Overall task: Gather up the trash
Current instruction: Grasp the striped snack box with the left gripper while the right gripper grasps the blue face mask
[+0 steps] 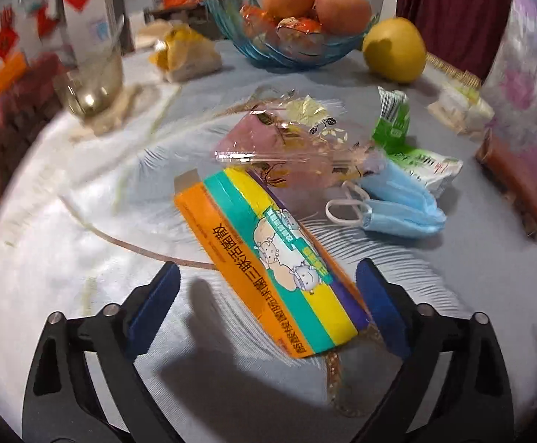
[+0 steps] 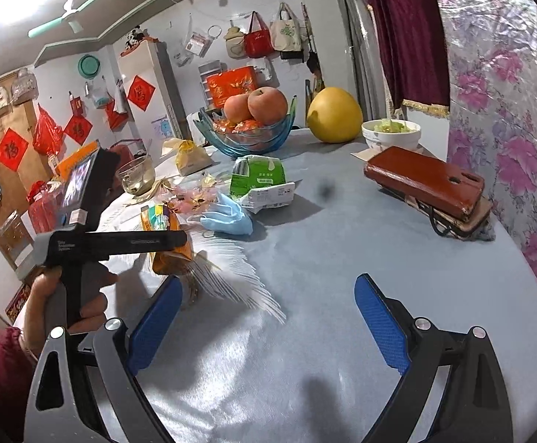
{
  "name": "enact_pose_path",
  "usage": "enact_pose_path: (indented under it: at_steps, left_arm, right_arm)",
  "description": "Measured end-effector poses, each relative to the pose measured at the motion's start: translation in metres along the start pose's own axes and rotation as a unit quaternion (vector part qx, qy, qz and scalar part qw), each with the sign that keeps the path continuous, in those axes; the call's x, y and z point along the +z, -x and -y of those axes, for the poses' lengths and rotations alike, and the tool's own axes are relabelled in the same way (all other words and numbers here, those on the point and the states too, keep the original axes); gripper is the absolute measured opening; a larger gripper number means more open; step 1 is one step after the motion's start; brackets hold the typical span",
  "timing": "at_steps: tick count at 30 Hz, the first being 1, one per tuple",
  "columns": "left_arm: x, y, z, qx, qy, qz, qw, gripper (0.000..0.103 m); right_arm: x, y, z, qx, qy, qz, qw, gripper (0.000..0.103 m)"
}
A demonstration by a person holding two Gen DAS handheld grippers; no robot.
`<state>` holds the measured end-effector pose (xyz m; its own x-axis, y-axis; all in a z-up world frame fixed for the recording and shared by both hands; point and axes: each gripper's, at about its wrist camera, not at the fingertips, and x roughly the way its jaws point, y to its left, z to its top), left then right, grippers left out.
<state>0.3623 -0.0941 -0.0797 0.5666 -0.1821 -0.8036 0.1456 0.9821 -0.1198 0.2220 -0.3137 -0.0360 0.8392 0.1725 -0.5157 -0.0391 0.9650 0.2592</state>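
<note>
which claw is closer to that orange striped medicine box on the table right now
Left. The left claw is open with the orange striped box lying between its fingers. The right claw is open over bare tablecloth, with the box ahead to its left.

Table draped in pale blue satin cloth (image 2: 305, 332), crowded along its far half.

Lying on it: an orange striped medicine box (image 1: 268, 258), a clear gold-printed wrapper (image 1: 286, 136), a blue face mask (image 1: 397, 206), a green-and-white packet (image 1: 393, 122); a blue glass fruit bowl (image 2: 246, 136), a pomelo (image 2: 334, 114), a white bowl (image 2: 392, 134), a glass cup (image 2: 137, 179) and a brown wallet (image 2: 423, 181) are sitting further back.
</note>
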Motion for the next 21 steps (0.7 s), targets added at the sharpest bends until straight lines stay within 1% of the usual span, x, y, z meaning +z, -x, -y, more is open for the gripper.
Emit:
enact_pose_path:
  at_steps: [1, 2, 3, 4, 5, 6, 8, 9, 10, 12, 13, 15, 17, 18, 19, 20, 21]
  left_arm:
    - [-0.001, 0.002, -0.008, -0.012, 0.005, 0.005, 0.9999, 0.079]
    - [-0.002, 0.006, -0.013, -0.010, 0.003, 0.015, 0.9998, 0.071]
    - [-0.004, 0.011, -0.017, -0.001, -0.004, 0.027, 0.9996, 0.066]
    - [-0.006, 0.014, -0.024, 0.007, -0.006, 0.036, 0.9993, 0.066]
    - [-0.007, 0.018, -0.031, 0.006, -0.003, 0.040, 0.9992, 0.064]
    - [-0.007, 0.020, -0.036, 0.005, 0.000, 0.042, 0.9991, 0.064]
    - [-0.009, 0.022, -0.048, 0.017, 0.011, 0.045, 0.9988, 0.064]
    - [-0.008, 0.023, -0.052, 0.019, 0.019, 0.045, 0.9986, 0.065]
    - [-0.009, 0.022, -0.056, 0.012, 0.028, 0.041, 0.9987, 0.065]
    - [-0.007, 0.020, -0.059, 0.002, 0.033, 0.032, 0.9990, 0.066]
    - [-0.007, 0.018, -0.058, 0.004, 0.031, 0.028, 0.9991, 0.067]
    - [-0.006, 0.017, -0.054, 0.017, 0.021, 0.026, 0.9993, 0.073]
    - [-0.004, 0.015, -0.052, 0.021, 0.016, 0.025, 0.9993, 0.075]
    - [-0.002, 0.014, -0.054, 0.021, 0.019, 0.024, 0.9993, 0.075]
    - [-0.001, 0.012, -0.055, 0.020, 0.023, 0.022, 0.9993, 0.075]
    - [-0.001, 0.011, -0.058, 0.017, 0.029, 0.020, 0.9992, 0.075]
    - [0.000, 0.010, -0.062, 0.012, 0.039, 0.019, 0.9990, 0.075]
  right_arm:
    - [0.003, -0.002, -0.001, -0.001, 0.003, -0.002, 1.000, 0.093]
    - [0.006, -0.005, -0.003, 0.000, 0.005, -0.003, 1.000, 0.093]
    - [0.010, -0.010, -0.005, 0.003, 0.008, -0.007, 1.000, 0.093]
    - [0.013, -0.014, -0.007, 0.007, 0.010, -0.010, 1.000, 0.093]
    - [0.017, -0.022, -0.011, 0.012, 0.013, -0.014, 1.000, 0.092]
    - [0.021, -0.031, -0.015, 0.019, 0.017, -0.021, 0.999, 0.090]
    - [0.028, -0.049, -0.023, 0.029, 0.024, -0.037, 0.999, 0.086]
    - [0.033, -0.063, -0.028, 0.037, 0.028, -0.051, 0.998, 0.082]
    - [0.036, -0.073, -0.031, 0.039, 0.030, -0.060, 0.997, 0.081]
    - [0.045, -0.103, -0.039, 0.033, 0.043, -0.087, 0.995, 0.079]
    - [0.047, -0.113, -0.042, 0.028, 0.047, -0.096, 0.994, 0.079]
    - [0.055, -0.136, -0.049, 0.021, 0.056, -0.112, 0.992, 0.079]
    - [0.060, -0.153, -0.054, 0.015, 0.064, -0.124, 0.990, 0.079]
    - [0.060, -0.158, -0.056, 0.013, 0.065, -0.126, 0.990, 0.071]
    - [0.060, -0.164, -0.059, 0.014, 0.067, -0.130, 0.989, 0.058]
    - [0.058, -0.168, -0.059, 0.019, 0.068, -0.137, 0.988, 0.023]
    - [0.055, -0.167, -0.059, 0.026, 0.063, -0.137, 0.988, 0.022]
